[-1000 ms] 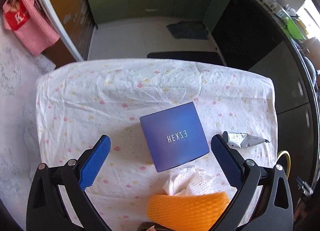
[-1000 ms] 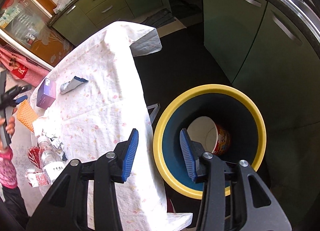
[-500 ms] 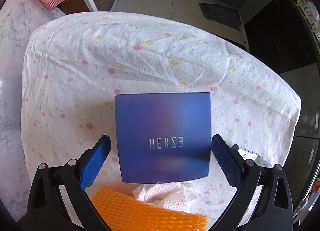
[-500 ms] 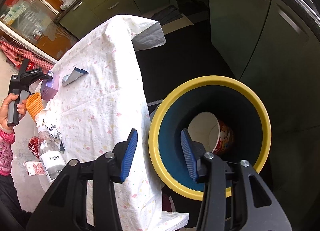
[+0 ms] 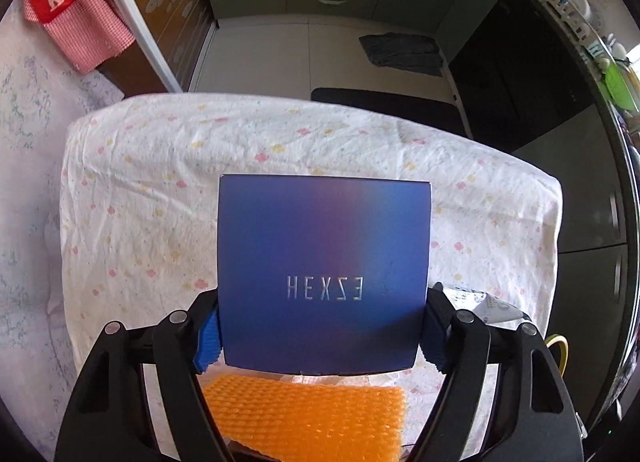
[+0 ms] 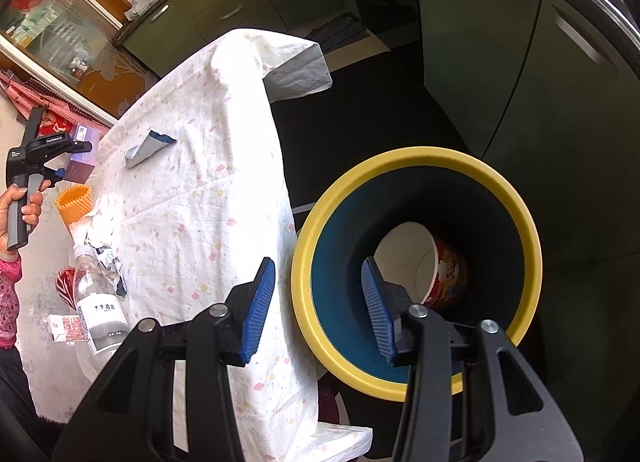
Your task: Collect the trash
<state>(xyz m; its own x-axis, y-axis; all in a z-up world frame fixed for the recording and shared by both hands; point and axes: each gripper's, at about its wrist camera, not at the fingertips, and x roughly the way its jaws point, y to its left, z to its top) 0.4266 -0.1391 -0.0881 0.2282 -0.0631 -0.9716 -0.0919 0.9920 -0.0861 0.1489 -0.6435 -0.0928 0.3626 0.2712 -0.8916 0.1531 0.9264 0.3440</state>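
A blue box marked HEXZE sits between my left gripper's blue pads, which touch its two sides; the jaws are closing on it. The right wrist view shows the same box at the table's far left edge, in the left gripper that a hand holds. An orange foam net and crumpled tissue lie just below the box. My right gripper stands open and empty over the near rim of a yellow-rimmed bin. A paper cup lies in the bin.
The table wears a white flowered cloth. On it lie a squeezed tube, tissue, a clear bottle and torn wrappers. Green cabinets stand behind the bin on a dark floor.
My left gripper came down over the blue box and its jaws narrowed from wide apart until the pads met the box's sides. The right gripper stayed over the bin.
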